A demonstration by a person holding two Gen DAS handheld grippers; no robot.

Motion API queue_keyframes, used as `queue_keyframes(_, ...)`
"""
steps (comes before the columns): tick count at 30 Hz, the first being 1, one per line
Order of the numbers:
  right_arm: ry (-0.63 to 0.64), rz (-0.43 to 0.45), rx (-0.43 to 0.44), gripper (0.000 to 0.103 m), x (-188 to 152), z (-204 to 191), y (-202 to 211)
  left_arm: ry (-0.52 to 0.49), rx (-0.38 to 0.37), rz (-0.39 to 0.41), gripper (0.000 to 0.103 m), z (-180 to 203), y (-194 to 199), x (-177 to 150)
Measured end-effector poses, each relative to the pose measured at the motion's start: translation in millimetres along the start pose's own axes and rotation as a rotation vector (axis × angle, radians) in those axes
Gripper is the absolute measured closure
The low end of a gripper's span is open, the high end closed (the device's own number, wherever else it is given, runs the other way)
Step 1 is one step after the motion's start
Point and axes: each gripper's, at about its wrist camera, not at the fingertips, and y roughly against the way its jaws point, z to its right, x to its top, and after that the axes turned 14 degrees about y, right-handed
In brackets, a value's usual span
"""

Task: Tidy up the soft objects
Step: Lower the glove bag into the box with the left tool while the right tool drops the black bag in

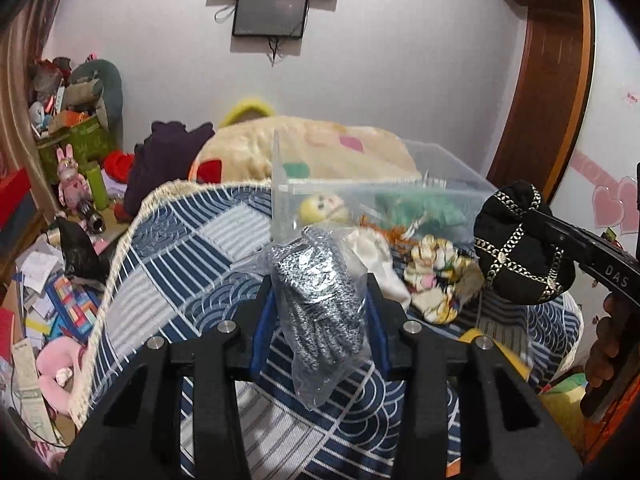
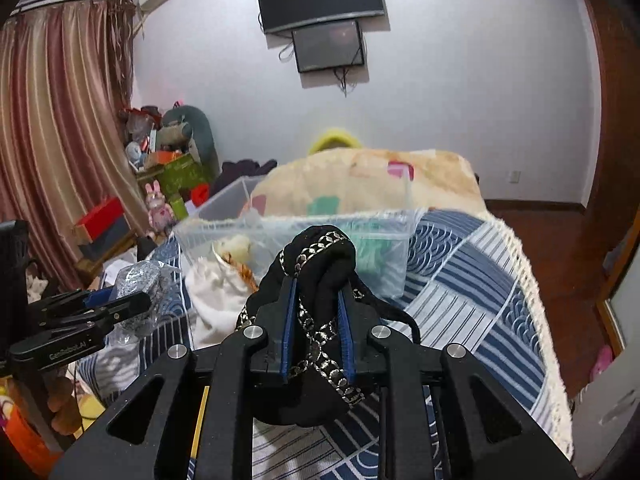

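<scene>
Both hands are loaded. The left gripper (image 1: 320,284) has its jaws clamped on a bagged pair of grey knit gloves (image 1: 320,304), which hang in their clear wrapper above the blue patterned bedspread (image 1: 168,248). The right gripper (image 2: 318,300) has its jaws squeezed onto a black cap with gold trim (image 2: 316,264), held up in the air just short of the clear plastic bin (image 2: 400,248).

Progress looks partial. The bin sits on the bed and already has a few soft things inside: a yellow-headed doll (image 1: 322,208) and something teal and fluffy (image 1: 420,208) show through its wall. Neither carried item is in yet, so I judge two drops are due next.

More waits outside the bin. A white cloth bundle (image 1: 374,256) lies against its near wall, with a floral fabric piece (image 1: 434,260) and a pale sock-like piece (image 1: 436,304) just beside it on the bedspread.

As for obstacles, the near wall of the bin stands between both loads and the opening, so each must clear the rim. The two grippers are close together, and the loose pieces crowd the bin's front. A cream blanket (image 2: 360,184) is heaped behind it.
</scene>
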Motion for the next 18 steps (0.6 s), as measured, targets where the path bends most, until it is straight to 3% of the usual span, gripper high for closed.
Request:
queue_keyframes(14, -0.017, 0.132, -0.061, 0.086, 56.6, 12.0, -10.1, -0.087, -0.004, 0.181, 0.062, 29.0, 17.7, 54.7)
queue_keyframes(18, -0.022, 0.142, -0.079, 0.086, 68.0, 11.7, -19.6, -0.081, -0.017, 0.191, 0.062, 33.1, 8.2, 70.5)
